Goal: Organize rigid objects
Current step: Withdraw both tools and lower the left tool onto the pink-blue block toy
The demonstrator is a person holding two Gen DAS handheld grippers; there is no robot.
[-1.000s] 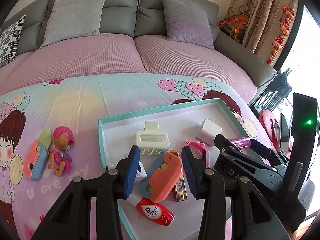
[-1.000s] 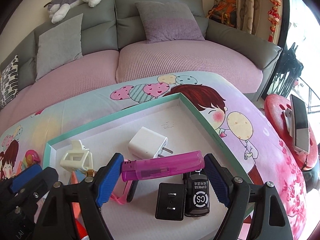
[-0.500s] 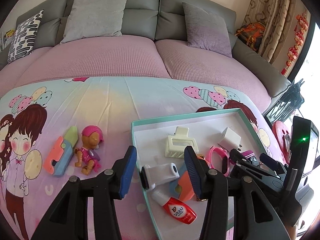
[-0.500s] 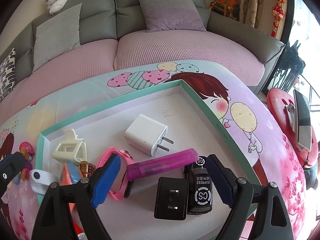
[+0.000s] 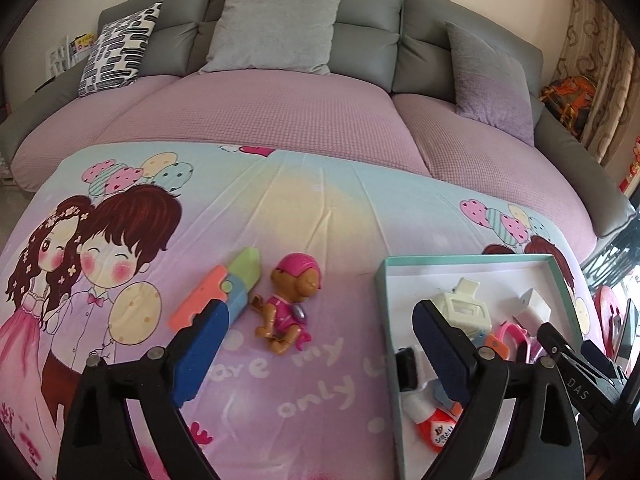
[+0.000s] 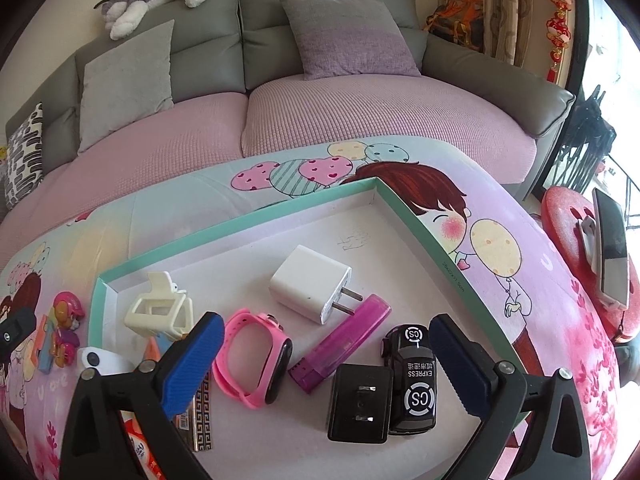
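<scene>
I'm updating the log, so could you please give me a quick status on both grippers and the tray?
Left gripper opening, empty, over the cloth. Right gripper opening, empty, above the purple lighter in the tray. Pup figure and toy knife outside the tray. Nothing in the way.

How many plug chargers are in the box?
2. The white charger lies mid-box; the black charger lies nearer the camera, beside the black toy car. Others may be hidden.

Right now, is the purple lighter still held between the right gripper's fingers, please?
No, the purple lighter lies loose in the tray, untouched by the opening right gripper.
</scene>
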